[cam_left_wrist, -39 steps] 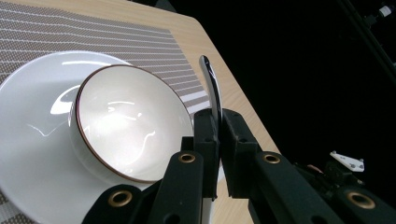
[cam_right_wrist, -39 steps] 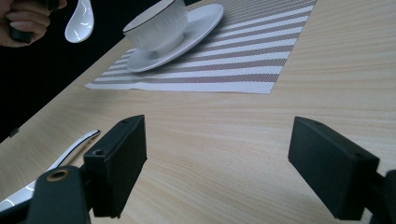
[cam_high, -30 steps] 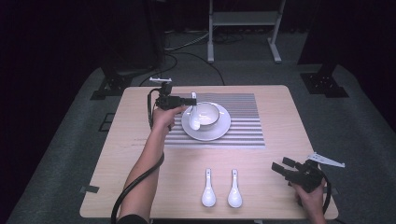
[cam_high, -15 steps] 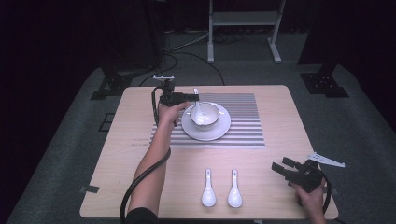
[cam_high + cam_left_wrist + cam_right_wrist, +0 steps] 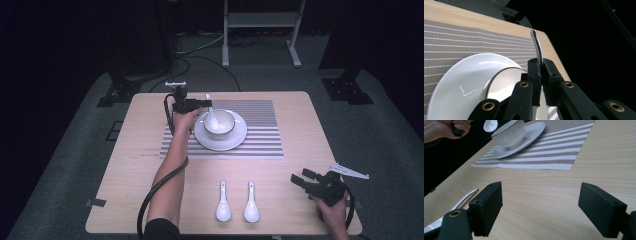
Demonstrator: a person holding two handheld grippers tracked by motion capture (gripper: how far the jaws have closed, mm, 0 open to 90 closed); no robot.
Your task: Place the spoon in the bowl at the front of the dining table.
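Note:
My left gripper (image 5: 202,104) is at the far left of a white bowl (image 5: 220,125), shut on the handle of a white spoon (image 5: 212,116). The spoon's scoop hangs over the bowl. In the left gripper view the jaws (image 5: 541,72) pinch the thin handle of the spoon (image 5: 537,47), which rises above them. The bowl (image 5: 501,82) and its white plate (image 5: 456,82) lie just below. My right gripper (image 5: 305,180) rests open near the table's front right corner. Its view shows nothing between the gripper's (image 5: 540,202) fingers, with the bowl (image 5: 510,135) and spoon (image 5: 490,125) far off.
The plate (image 5: 235,142) sits on a striped placemat (image 5: 260,135) at the table's far middle. Two more white spoons (image 5: 223,202) (image 5: 251,202) lie side by side near the front edge, left of my right gripper. One spoon's handle (image 5: 461,200) reaches in beside the right gripper's left jaw.
My left gripper has carried the spoon slightly away from me and to the right, so its scoop went from the bowl's left side to over the bowl. My right gripper has stayed put.

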